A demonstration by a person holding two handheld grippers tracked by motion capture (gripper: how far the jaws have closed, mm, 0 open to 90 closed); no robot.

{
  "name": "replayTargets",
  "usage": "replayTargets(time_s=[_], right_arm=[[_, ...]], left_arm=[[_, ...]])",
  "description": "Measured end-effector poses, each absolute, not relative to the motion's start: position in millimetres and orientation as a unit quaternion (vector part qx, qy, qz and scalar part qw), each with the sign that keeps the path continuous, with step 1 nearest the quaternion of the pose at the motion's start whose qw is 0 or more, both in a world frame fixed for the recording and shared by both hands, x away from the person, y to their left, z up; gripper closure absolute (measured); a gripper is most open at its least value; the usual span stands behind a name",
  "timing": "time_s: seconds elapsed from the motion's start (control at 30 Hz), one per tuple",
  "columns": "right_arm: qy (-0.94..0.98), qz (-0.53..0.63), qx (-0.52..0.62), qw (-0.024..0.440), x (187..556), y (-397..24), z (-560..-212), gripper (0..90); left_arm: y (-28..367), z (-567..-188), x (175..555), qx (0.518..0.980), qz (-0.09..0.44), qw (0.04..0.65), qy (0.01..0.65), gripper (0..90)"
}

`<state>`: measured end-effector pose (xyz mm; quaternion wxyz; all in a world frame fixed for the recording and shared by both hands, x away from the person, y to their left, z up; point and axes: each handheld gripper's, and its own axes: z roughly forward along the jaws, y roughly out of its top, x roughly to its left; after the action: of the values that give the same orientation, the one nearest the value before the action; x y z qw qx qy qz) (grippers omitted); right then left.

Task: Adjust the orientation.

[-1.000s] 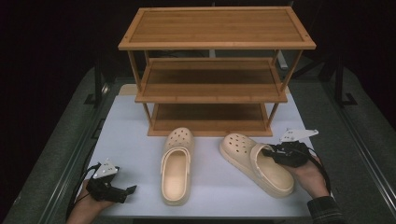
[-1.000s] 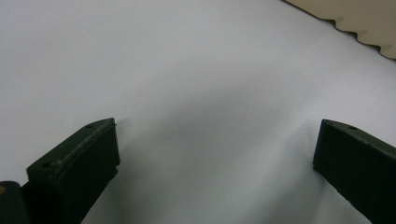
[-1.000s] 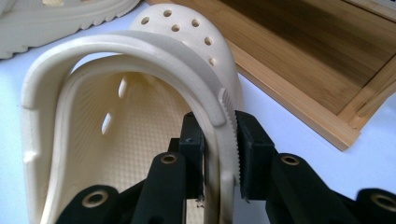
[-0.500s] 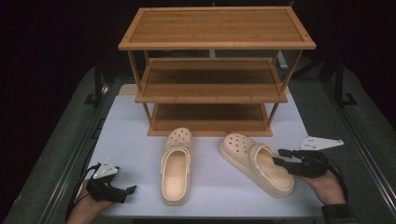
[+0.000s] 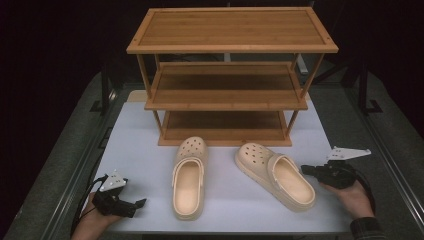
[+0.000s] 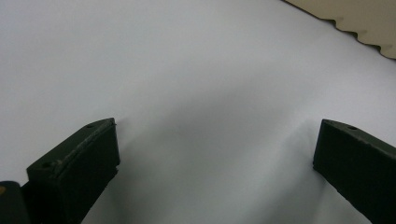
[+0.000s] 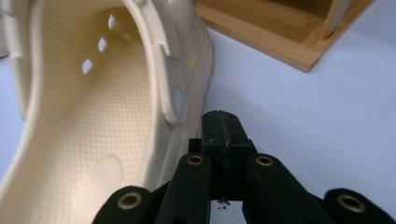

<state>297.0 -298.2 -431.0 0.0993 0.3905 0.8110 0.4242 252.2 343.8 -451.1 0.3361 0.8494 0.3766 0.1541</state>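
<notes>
My right gripper (image 5: 306,170) has backed off the right clog (image 5: 276,175) toward three o'clock, and its jaws have just been closing; they are now pressed together with nothing between them. That clog lies free on the tabletop (image 5: 150,155), at six o'clock of the shoe rack (image 5: 227,105), beside the left clog (image 5: 189,177). My left gripper (image 5: 137,203) rests at seven o'clock, jaws spread. I judge a new grip is needed.

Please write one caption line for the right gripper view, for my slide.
Right gripper, jaws shut and empty, beside the cream clog on the white table, wooden shoe rack behind.
</notes>
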Motion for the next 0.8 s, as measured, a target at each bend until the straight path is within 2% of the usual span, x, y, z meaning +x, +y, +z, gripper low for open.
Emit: replayTargets(time_s=[0.17, 0.8], right_arm=[[0.824, 0.414, 0.38, 0.078, 304, -287, -440, 90.0], [0.845, 0.417, 0.33, 0.051, 299, -245, -440, 90.0]], left_arm=[[344, -451, 252, 0.85, 0.154, 0.336, 0.376, 0.0], [344, -451, 252, 0.849, 0.154, 0.336, 0.377, 0.0]])
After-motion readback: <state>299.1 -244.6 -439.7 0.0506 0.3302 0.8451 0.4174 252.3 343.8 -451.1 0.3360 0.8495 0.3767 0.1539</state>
